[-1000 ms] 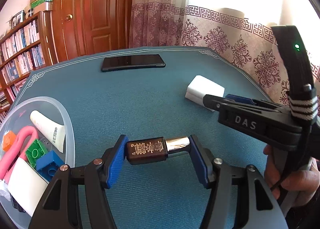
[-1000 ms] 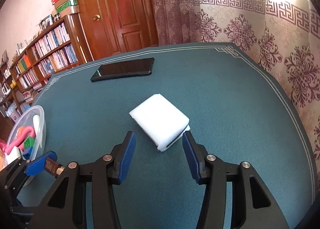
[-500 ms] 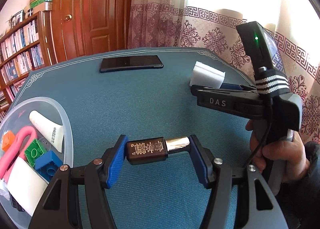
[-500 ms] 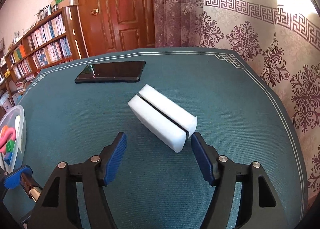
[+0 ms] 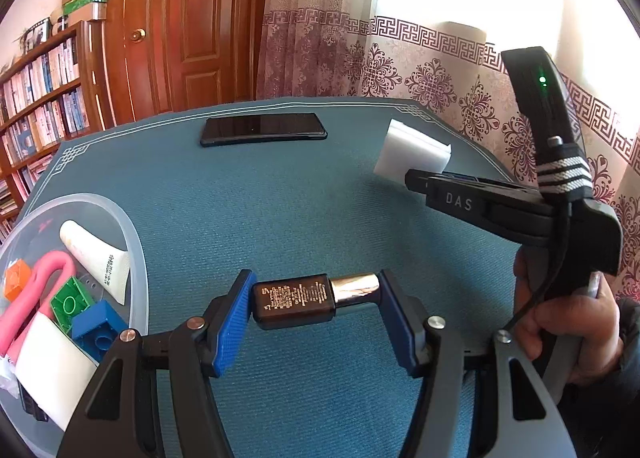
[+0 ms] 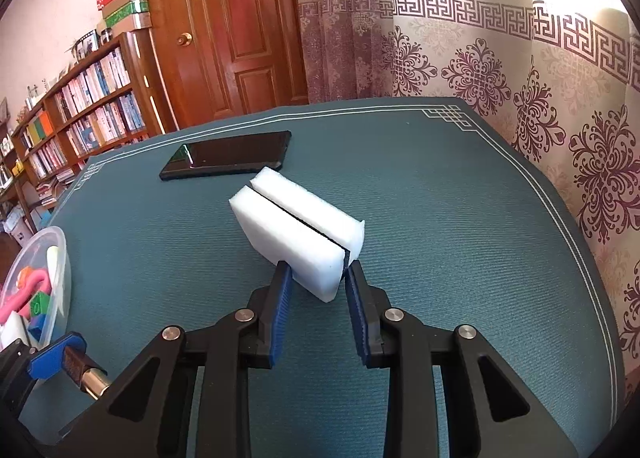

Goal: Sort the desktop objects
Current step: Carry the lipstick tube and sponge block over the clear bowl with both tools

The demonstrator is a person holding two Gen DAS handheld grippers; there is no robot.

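Clamping a small brown tube with a shiny metal end (image 5: pixel 315 300) crosswise between its 2 blue pads, the left gripper (image 5: pixel 316 308) holds it just above the teal worktop (image 5: pixel 260 209), brown end against the left pad and metal end against the right one. At 9 o'clock from that tube, on the worktop's left edge, sits a clear plastic bin (image 5: pixel 134 258) holding a white squeeze tube (image 5: pixel 94 256), a pink curved piece (image 5: pixel 38 290), an orange block (image 5: pixel 17 280), a green brick (image 5: pixel 69 304), a blue brick (image 5: pixel 98 328) and a white block (image 5: pixel 48 370). Toward 1 o'clock, the right gripper (image 6: pixel 316 290) is pressed onto the near end of a white foam block (image 6: pixel 296 230), which has a dark slit along its length and is lifted off the cloth, tilted with its far end higher. A hand (image 5: pixel 568 322) grips that tool's handle at 3 o'clock in the left wrist view. Farther out, at 12 o'clock, a black phone (image 5: pixel 262 129) lies flat near the far edge of the worktop, just behind the foam block in the right wrist view. Beyond the worktop stand a wooden door (image 6: pixel 240 25), a bookshelf (image 6: pixel 80 97) at 10 o'clock and patterned curtains (image 6: pixel 500 65) at 2 o'clock.
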